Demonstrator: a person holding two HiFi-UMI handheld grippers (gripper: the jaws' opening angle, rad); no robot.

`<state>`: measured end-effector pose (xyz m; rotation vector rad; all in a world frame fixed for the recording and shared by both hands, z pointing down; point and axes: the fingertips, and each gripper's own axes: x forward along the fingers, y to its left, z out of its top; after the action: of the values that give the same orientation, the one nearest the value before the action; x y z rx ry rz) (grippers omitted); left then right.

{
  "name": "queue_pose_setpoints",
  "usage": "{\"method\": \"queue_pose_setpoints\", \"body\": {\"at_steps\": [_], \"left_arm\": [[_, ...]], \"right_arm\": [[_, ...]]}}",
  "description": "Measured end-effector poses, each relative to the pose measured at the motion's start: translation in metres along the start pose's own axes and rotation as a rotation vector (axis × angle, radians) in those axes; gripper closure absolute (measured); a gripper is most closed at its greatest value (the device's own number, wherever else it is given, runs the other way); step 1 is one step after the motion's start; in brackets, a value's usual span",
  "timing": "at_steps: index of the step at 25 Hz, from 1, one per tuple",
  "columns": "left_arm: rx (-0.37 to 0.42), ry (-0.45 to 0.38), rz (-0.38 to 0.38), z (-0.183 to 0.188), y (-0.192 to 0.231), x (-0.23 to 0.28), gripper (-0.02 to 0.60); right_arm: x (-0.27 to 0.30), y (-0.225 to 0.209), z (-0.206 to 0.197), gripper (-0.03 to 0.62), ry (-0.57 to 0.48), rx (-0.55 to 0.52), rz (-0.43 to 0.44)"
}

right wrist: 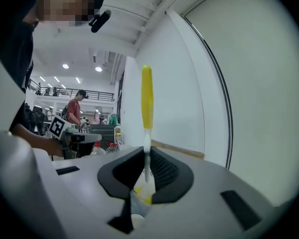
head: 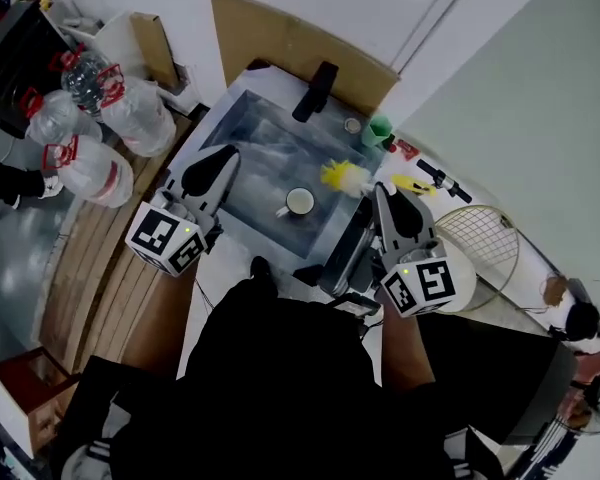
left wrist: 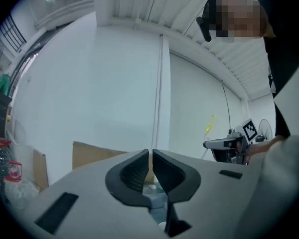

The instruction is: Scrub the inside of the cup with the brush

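Jaws on the right gripper pinch the long yellow plastic brush; the left gripper has its jaws barely apart, empty. The small white cup sits in the grey sink.

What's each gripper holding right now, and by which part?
The right gripper clamps the brush by its thin white stem, just below the yellow handle. The left gripper holds nothing.

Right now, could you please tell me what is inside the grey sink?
A white handled mug stands in the grey sink; the yellow-bristled brush shows above its right rim. The right gripper hides the near right corner.
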<state>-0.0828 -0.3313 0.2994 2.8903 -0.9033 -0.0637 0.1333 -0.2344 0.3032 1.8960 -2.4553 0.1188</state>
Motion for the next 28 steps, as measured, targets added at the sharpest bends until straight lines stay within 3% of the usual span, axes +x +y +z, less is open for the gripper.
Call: {"method": "queue_pose_setpoints", "body": {"at_steps": [3, 7, 15, 19, 28], "left_arm": [[0.024, -0.052, 0.107, 0.022, -0.018, -0.029, 0.555], [0.033, -0.103, 0.203, 0.023, -0.057, -0.068, 0.566], [0.04, -0.145, 0.277, 0.033, -0.154, -0.15, 0.565], [0.04, -0.115, 0.275, 0.027, -0.191, -0.167, 0.565], [0.023, -0.048, 0.156, 0.001, -0.255, -0.188, 0.565]], "right_arm": [[-0.029, -0.002, 0.005, 0.546, -0.02, 0.004, 0.02], [-0.075, 0.001, 0.007, 0.546, -0.046, -0.01, 0.067], [-0.174, 0.026, 0.008, 0.546, -0.039, 0.012, 0.101], [-0.21, 0.032, -0.002, 0.546, -0.032, 0.052, 0.098], [-0.278, 0.061, -0.018, 0.546, -0.013, 0.049, 0.069]]}}
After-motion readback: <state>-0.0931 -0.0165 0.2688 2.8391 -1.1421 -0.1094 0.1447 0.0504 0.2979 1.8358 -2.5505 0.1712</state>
